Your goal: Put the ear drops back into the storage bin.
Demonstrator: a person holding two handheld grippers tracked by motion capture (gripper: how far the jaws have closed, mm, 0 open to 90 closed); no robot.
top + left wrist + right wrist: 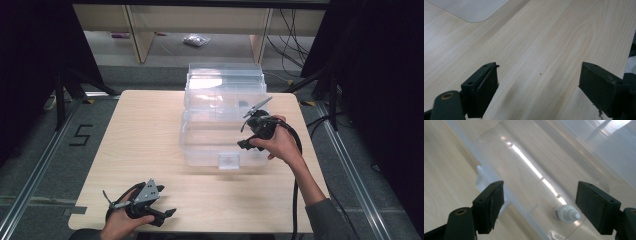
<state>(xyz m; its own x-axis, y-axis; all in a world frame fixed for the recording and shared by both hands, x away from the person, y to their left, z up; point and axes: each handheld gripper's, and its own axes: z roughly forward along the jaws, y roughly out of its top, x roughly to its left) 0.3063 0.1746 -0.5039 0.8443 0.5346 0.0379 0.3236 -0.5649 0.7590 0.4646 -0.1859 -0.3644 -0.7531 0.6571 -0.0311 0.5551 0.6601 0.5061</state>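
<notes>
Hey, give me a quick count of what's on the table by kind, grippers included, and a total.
Clear plastic box: 1
Small white bottle, lying inside the box: 1
Black two-jaw grippers, left gripper and right gripper, both open: 2
Total: 4

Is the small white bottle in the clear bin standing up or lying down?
Lying down. In the right gripper view the small white bottle rests on its side on the floor of the clear bin, nozzle pointing sideways, beyond the open right gripper.
</notes>
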